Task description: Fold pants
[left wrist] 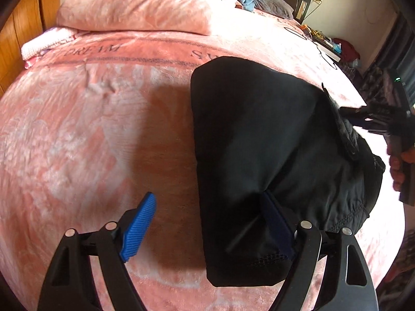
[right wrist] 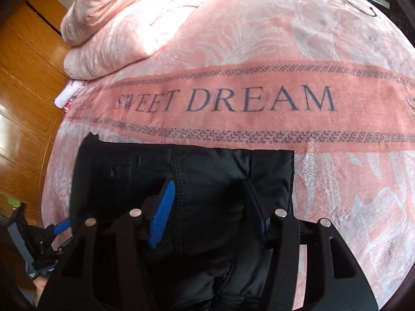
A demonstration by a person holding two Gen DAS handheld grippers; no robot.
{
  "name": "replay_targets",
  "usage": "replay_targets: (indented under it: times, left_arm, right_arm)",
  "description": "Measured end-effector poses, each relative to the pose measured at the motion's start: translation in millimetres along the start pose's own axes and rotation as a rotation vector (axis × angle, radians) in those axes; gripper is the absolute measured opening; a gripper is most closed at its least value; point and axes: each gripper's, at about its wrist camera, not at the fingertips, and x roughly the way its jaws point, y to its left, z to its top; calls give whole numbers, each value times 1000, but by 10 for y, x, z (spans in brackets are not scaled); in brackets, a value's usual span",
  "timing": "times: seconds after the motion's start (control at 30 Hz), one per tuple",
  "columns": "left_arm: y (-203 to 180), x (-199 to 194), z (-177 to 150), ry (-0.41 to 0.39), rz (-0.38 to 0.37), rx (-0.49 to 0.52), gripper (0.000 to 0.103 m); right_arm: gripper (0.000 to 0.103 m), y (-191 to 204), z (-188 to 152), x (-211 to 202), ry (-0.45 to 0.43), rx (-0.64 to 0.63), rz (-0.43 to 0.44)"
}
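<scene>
The black pants (left wrist: 259, 134), folded into a compact stack, lie on the pink blanket (left wrist: 90, 129). My left gripper (left wrist: 207, 197) is open wide at the stack's near left corner. Its left pad (left wrist: 140, 225) hangs over bare blanket, and its right pad (left wrist: 275, 223) rests against the fabric. In the right wrist view the pants (right wrist: 207, 171) fill the lower middle. My right gripper (right wrist: 208, 185) hovers over them with jaws apart and flat cloth between the pads, nothing pinched. A hand (left wrist: 399, 165) holds that gripper at the left wrist view's right edge. A blue left-gripper pad (right wrist: 61, 226) shows at the lower left.
Folded pink quilts (left wrist: 135, 7) are piled at the bed's far end. A wooden wardrobe (right wrist: 26, 77) runs along one side. A cluttered bedside shelf (left wrist: 326, 41) and a black cable (right wrist: 358, 0) lie beyond. The blanket's "SWEET DREAM" band (right wrist: 233, 98) runs just past the pants.
</scene>
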Motion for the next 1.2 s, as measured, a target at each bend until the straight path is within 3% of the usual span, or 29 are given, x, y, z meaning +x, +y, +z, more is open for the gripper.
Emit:
replay_targets:
  times: [0.17, 0.3, 0.4, 0.47, 0.53, 0.63, 0.73, 0.8, 0.83, 0.93, 1.2]
  left_arm:
    - [70, -65, -42, -19, -21, -3, 83]
    - [105, -61, -63, -29, -24, -16, 86]
    - [112, -64, -77, -39, -28, -20, 90]
    - [112, -112, -84, -44, -19, -27, 90]
    - [116, -199, -97, -67, -30, -35, 90]
    - [104, -283, -144, -96, -39, -32, 92]
    - [35, -163, -202, -66, -24, -17, 93]
    - [31, -131, -223, -75, -17, -33, 95]
    - [43, -131, -221, -73, -20, -44, 95]
    - [74, -281, -231, -95, -11, -60, 95]
    - [-172, -1280, -774, -274, 103, 24, 99]
  right_arm:
    - [57, 110, -530, -691, -126, -22, 39]
    - [57, 166, -987, -695, -101, -47, 26]
    - [56, 59, -1092, -454, -48, -53, -30]
    - [58, 122, -1105, -548, -76, -55, -38]
    - [59, 206, -1157, -786, -130, -31, 20]
    - [67, 411, -1329, -1021, -190, -81, -29]
    - [69, 421, -1409, -653, -86, -107, -138]
    - [77, 345, -1444, -365, -19, -109, -192]
    - [82, 318, -1463, -351, -34, -102, -196]
    - [81, 339, -1522, -542, -85, -68, -159]
    - [96, 741, -2152, -1687, -370, -55, -161]
